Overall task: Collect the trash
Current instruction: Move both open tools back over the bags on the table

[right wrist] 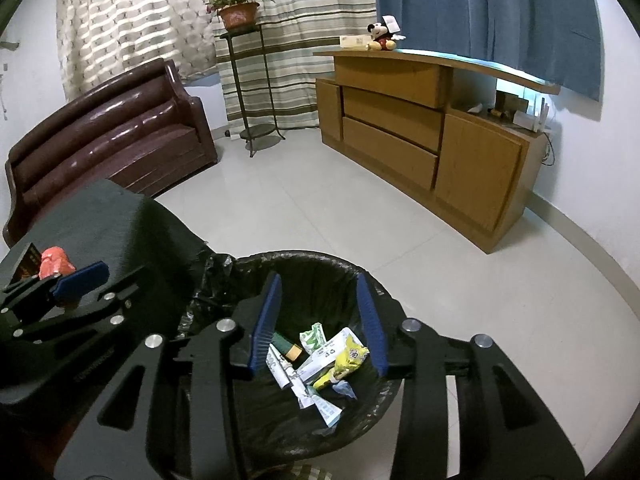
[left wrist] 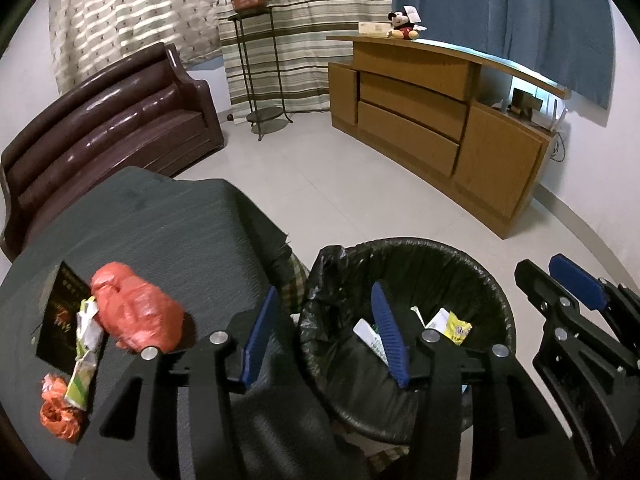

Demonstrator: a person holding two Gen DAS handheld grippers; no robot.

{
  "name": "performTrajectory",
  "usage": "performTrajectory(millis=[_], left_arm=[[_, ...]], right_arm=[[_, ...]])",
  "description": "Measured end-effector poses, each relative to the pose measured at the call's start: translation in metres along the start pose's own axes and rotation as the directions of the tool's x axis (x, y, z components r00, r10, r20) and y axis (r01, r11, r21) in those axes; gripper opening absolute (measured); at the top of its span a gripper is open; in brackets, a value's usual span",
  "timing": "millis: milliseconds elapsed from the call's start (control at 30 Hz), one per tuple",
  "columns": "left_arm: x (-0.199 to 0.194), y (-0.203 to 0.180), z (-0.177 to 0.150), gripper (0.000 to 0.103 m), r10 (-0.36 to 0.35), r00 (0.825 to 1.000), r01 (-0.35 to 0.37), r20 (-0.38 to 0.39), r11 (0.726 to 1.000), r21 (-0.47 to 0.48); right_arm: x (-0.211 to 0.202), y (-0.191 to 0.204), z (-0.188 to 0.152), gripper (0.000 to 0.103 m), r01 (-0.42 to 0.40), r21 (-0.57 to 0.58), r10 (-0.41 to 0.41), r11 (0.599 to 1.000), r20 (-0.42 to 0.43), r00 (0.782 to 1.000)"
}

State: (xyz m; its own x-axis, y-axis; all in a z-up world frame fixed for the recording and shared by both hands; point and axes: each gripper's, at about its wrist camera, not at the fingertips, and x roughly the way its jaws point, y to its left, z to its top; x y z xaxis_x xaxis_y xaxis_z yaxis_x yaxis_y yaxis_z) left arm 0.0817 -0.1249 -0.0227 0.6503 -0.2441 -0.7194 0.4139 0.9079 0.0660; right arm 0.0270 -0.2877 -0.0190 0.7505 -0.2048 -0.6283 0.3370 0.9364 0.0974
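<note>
A black bin with a black liner (left wrist: 492, 280) (right wrist: 320, 264) stands on the floor beside a dark-cloth table (left wrist: 168, 232). Several wrappers and paper scraps (right wrist: 332, 356) lie in the bin. On the table lie a crumpled red plastic bag (left wrist: 136, 316), a green and white wrapper (left wrist: 86, 356), a small orange bag (left wrist: 56, 408) and a black card (left wrist: 60, 316). My left gripper (left wrist: 324, 336) is open and empty, straddling the table edge and bin rim. My right gripper (right wrist: 320, 320) is open and empty directly over the bin; it also shows in the left wrist view (left wrist: 576, 284).
A brown leather sofa (left wrist: 104, 128) stands behind the table. A metal plant stand (left wrist: 260, 68) with a potted plant stands by the curtains. A wooden cabinet (left wrist: 440, 120) with a plush toy (left wrist: 404, 24) lines the right wall. Pale tiled floor (left wrist: 340, 192) lies between.
</note>
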Motion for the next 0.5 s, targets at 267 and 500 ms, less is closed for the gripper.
performTrajectory(millis=[267,500], left_arm=[[-0.024,0.027,-0.014,0.052,0.032,0.999,-0.032,0.004,0.999,-0.031],[-0.050,0.062,-0.031,0.052,0.080,0.997,-0.079,0.019,0.993,-0.083]], right_arm=[[-0.012,0.028,-0.004,0.040,-0.059,-0.037,0.058,0.998,-0.015,0.998],[-0.024,0.071,-0.013,0.040,-0.129,-0.101,0.126,0.986,-0.038,0.991]])
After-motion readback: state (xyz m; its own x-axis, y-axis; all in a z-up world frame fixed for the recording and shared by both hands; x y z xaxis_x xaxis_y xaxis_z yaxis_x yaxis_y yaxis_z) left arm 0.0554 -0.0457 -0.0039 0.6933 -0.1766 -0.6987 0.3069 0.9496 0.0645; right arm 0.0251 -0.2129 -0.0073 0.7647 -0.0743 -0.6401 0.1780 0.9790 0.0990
